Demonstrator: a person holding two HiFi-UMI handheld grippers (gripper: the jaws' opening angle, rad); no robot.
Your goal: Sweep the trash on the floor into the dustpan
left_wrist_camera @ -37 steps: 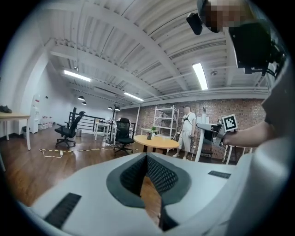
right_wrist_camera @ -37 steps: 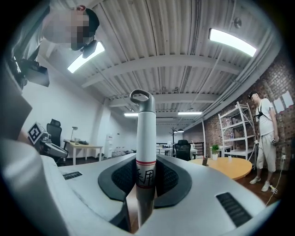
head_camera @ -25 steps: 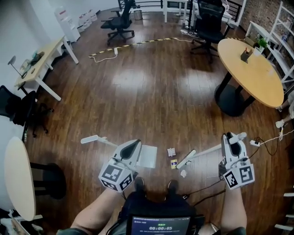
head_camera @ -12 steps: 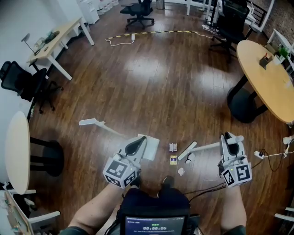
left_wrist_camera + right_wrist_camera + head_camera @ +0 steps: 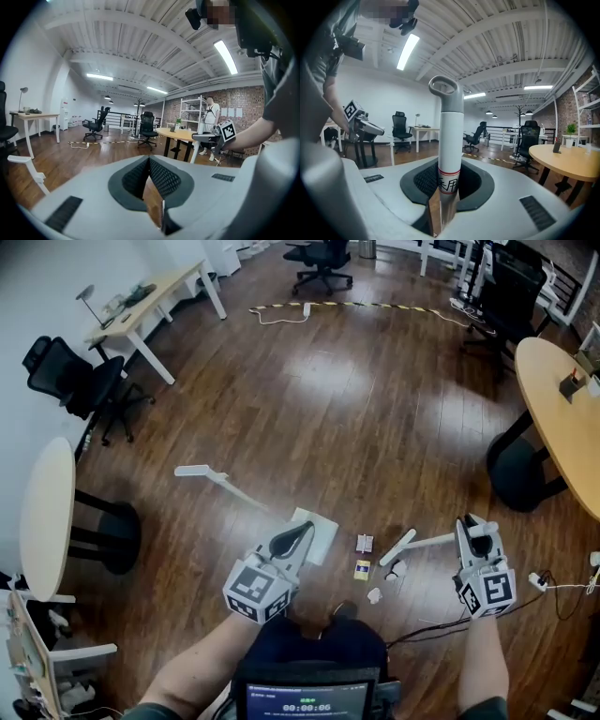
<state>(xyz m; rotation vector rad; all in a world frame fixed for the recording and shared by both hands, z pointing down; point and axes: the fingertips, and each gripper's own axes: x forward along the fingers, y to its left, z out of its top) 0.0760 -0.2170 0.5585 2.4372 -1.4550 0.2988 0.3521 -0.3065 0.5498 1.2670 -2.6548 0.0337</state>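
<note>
A white dustpan lies on the wood floor, its long handle running off to the upper left. My left gripper is over its near edge, jaws shut, with a thin white edge between them. The handle's end shows low at the left of the left gripper view. Several small trash pieces lie between the dustpan and the white broom. My right gripper is shut on the broom's handle, which ends in a loop.
A round wooden table on a black base stands at the right, and another round table at the left. Cables trail by the right gripper. Office chairs and a desk line the far side. My shoes are just behind the trash.
The head view has moved back and to the left, so the room sits lower in the picture. Both grippers keep their holds. My left gripper has edged right over the dustpan.
</note>
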